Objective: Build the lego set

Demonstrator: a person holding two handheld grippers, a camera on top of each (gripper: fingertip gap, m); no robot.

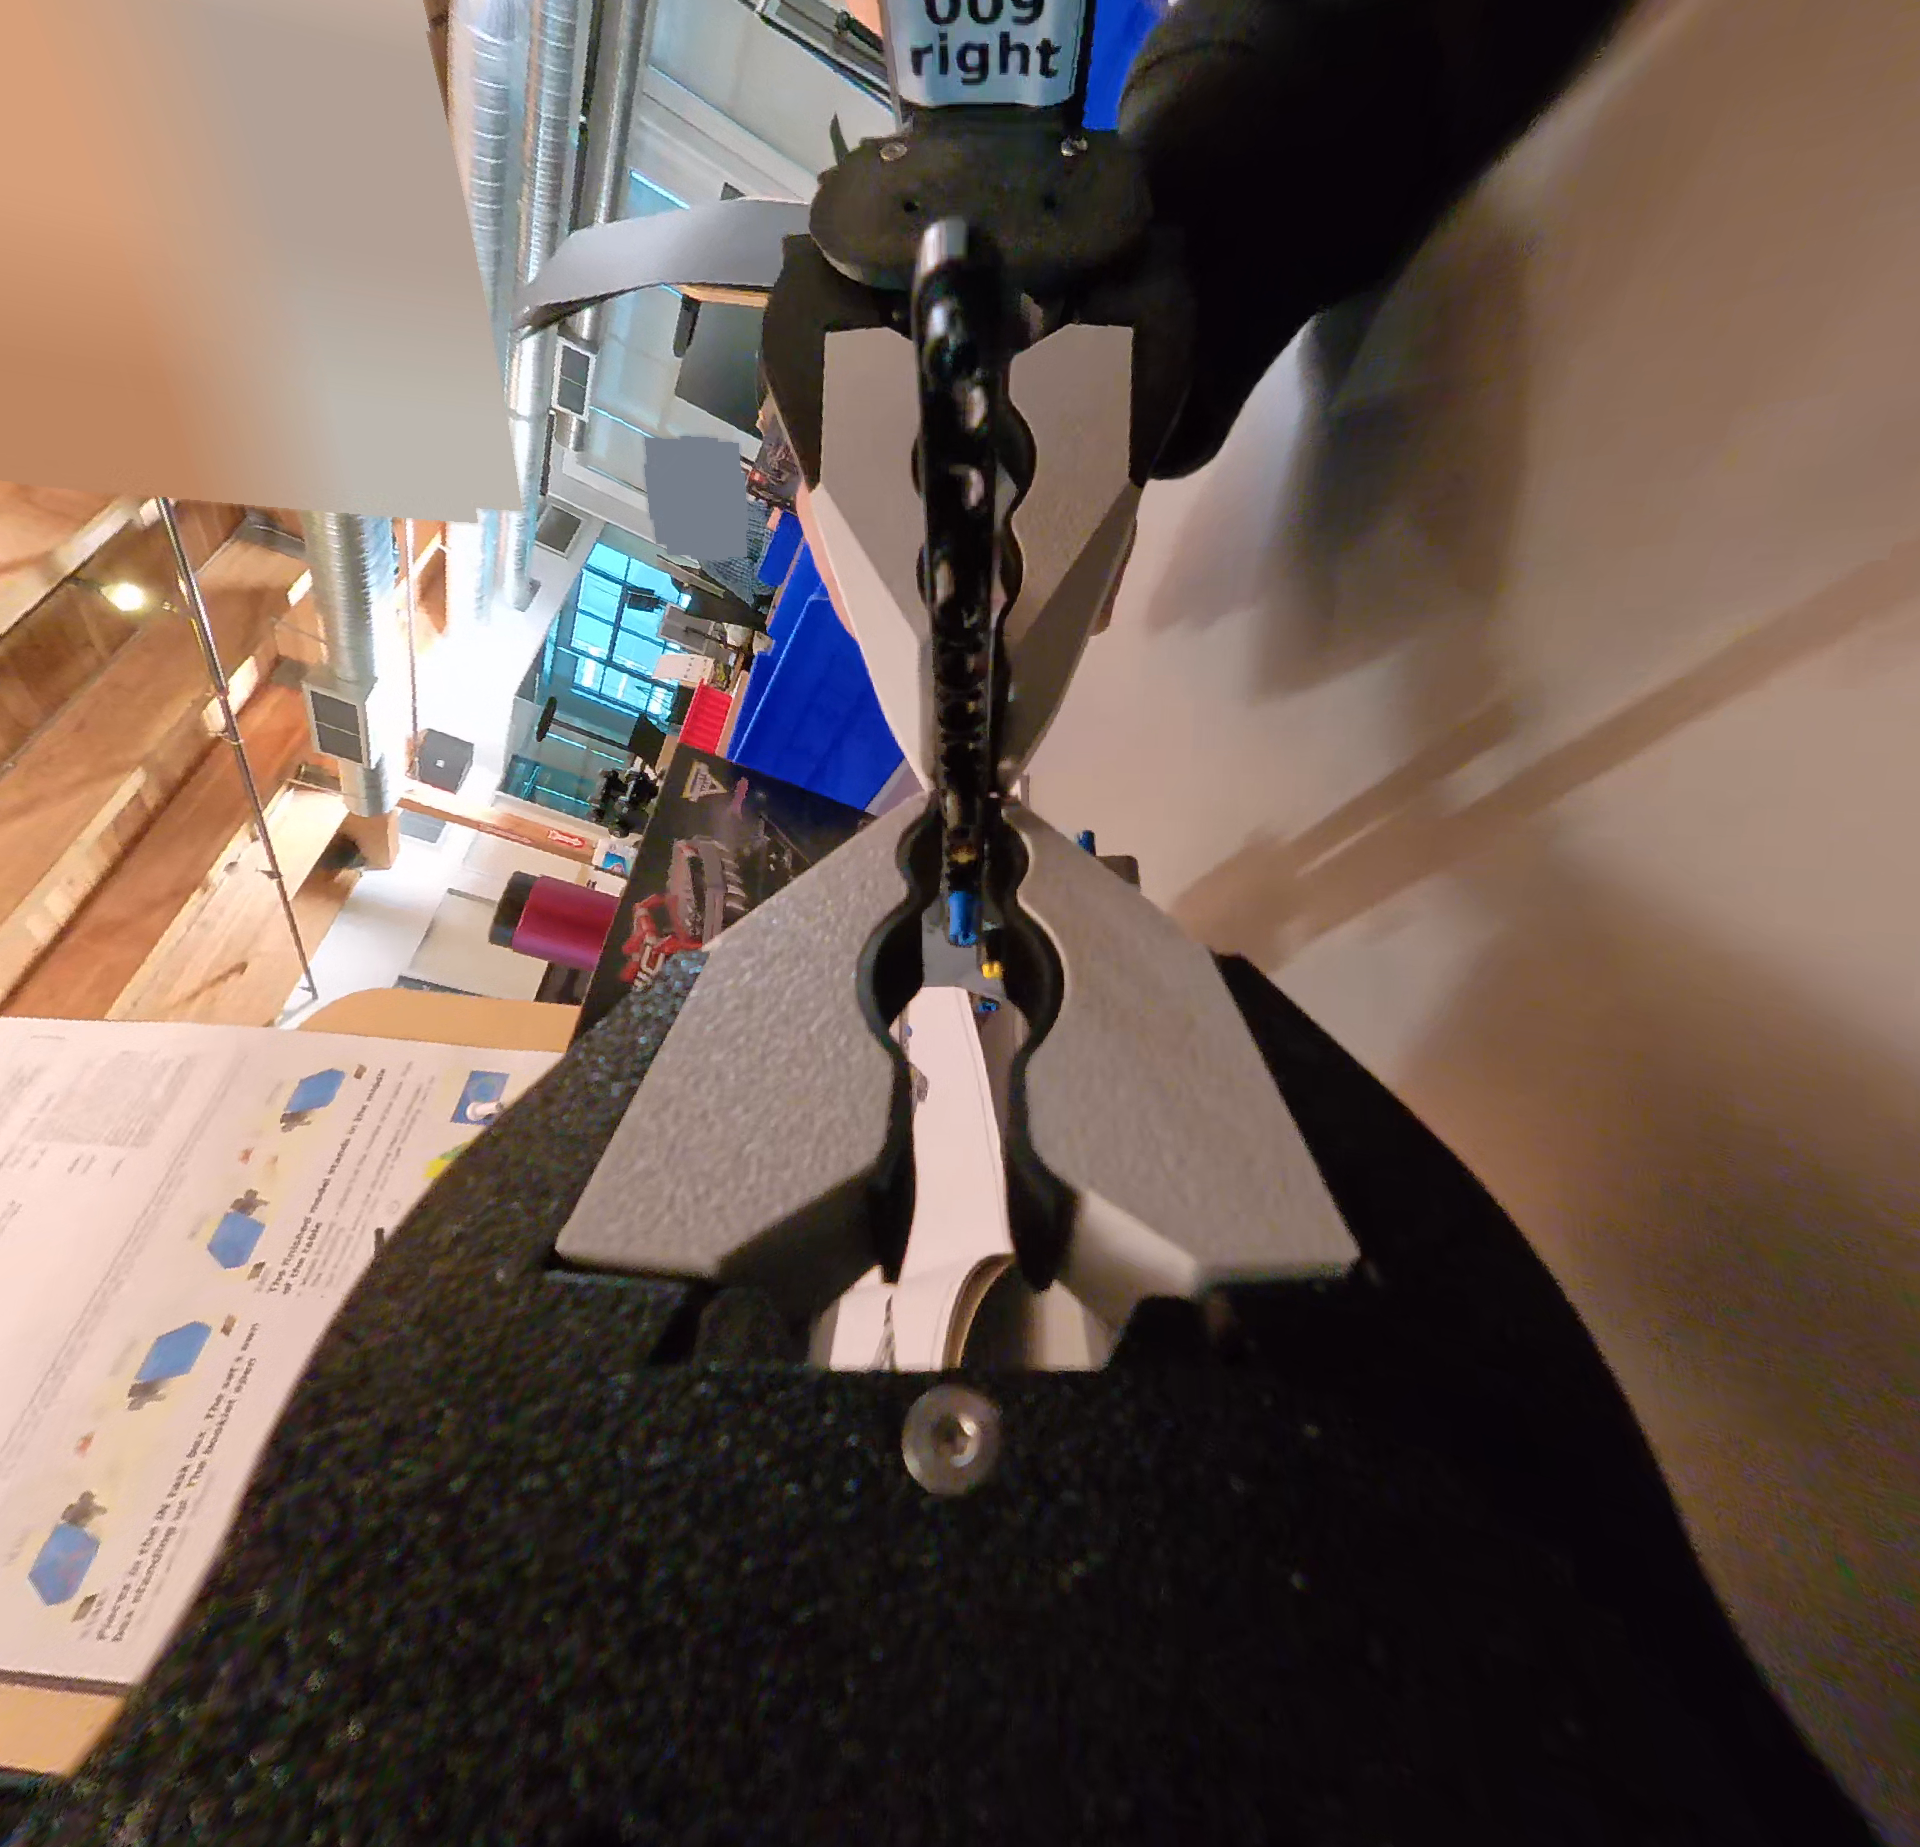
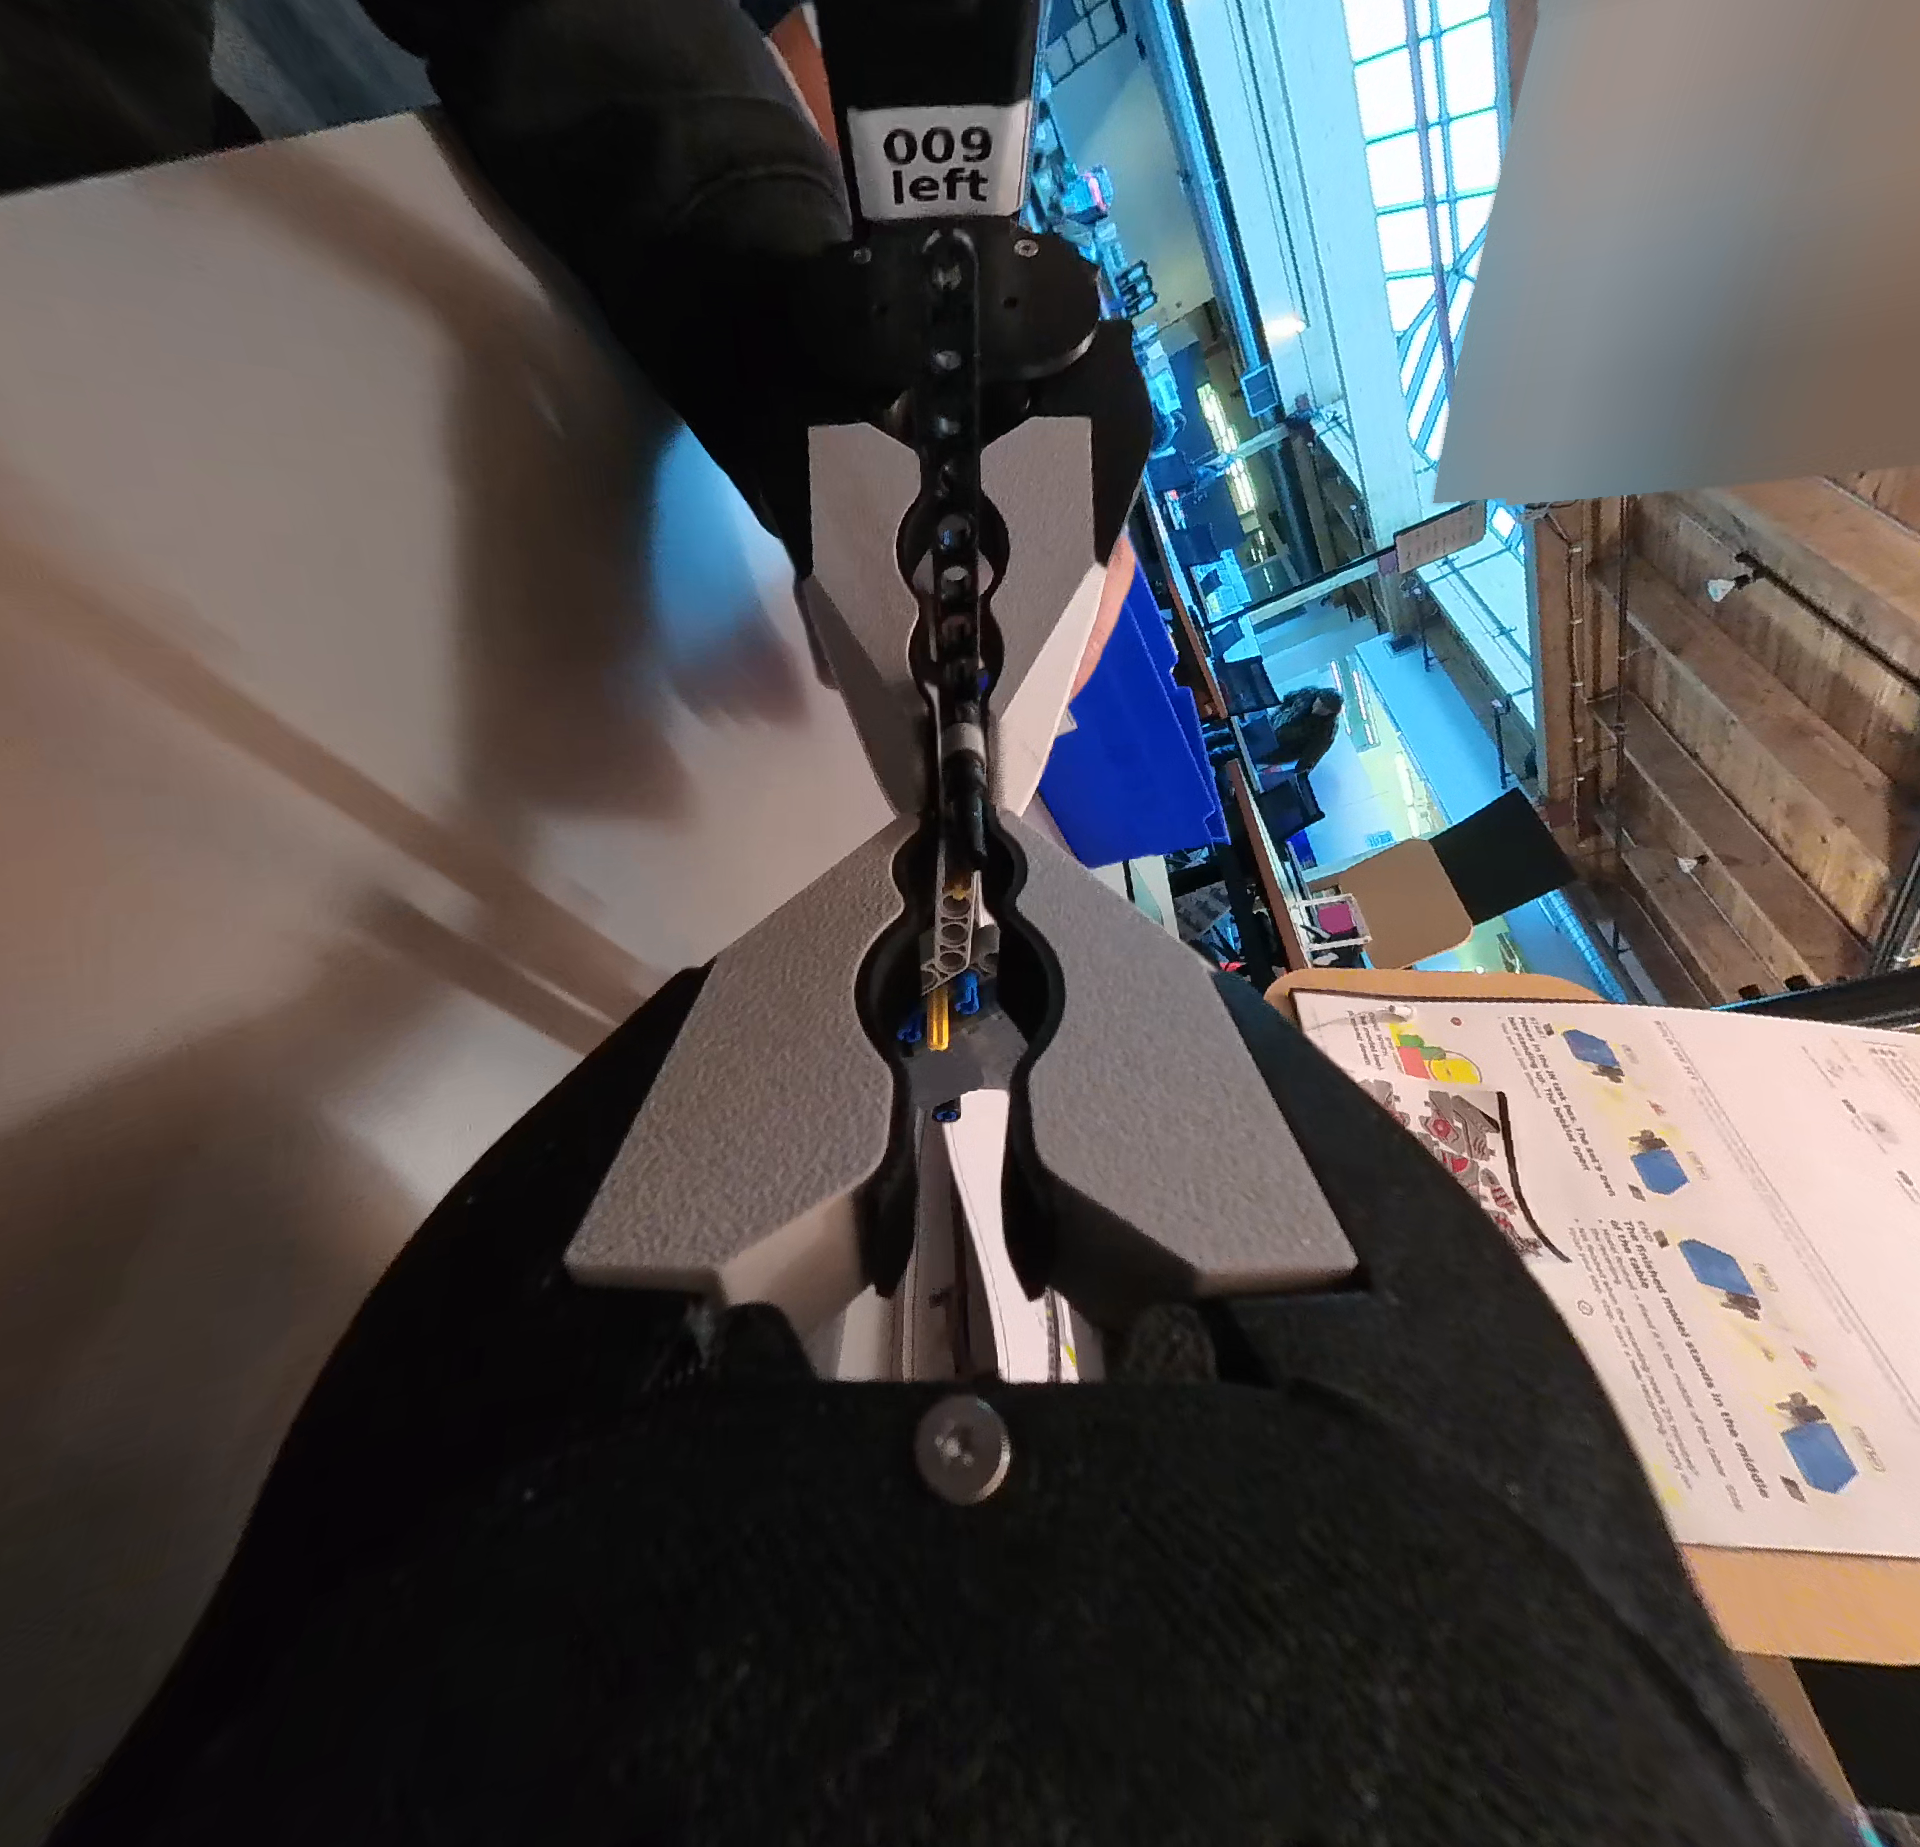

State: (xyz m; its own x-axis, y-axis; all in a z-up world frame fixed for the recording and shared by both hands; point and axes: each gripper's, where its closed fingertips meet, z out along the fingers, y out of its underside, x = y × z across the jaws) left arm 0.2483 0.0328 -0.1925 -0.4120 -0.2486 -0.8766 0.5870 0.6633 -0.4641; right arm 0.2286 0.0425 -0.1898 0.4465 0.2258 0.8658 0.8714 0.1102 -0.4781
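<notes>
A long black lego beam [image 1: 951, 550] with holes runs between my two grippers, which face each other tip to tip. My left gripper [image 1: 961, 823] is shut on its near end, where a blue pin [image 1: 961, 914] and a grey part show between the pads. My right gripper [image 1: 964, 763] meets it from above. In the right wrist view the right gripper [image 2: 961, 833] is shut on the same assembly: a grey beam with a yellow axle [image 2: 951, 940] and blue pins sits between its pads, and the black beam [image 2: 951, 571] reaches into the left gripper [image 2: 961, 795].
Black-gloved hands [image 1: 1299, 135] [image 2: 623, 135] hold the grippers. The pale table [image 1: 1558, 862] looks blurred. A printed instruction sheet [image 1: 156, 1278] [image 2: 1662, 1278], the set's dark box [image 1: 717, 862], a maroon bottle [image 1: 551, 919] and blue bins [image 1: 810, 675] [image 2: 1122, 737] lie beyond. An open white booklet [image 1: 951, 1122] lies under the fingers. My two grippers' fingertips are within a few centimetres of each other.
</notes>
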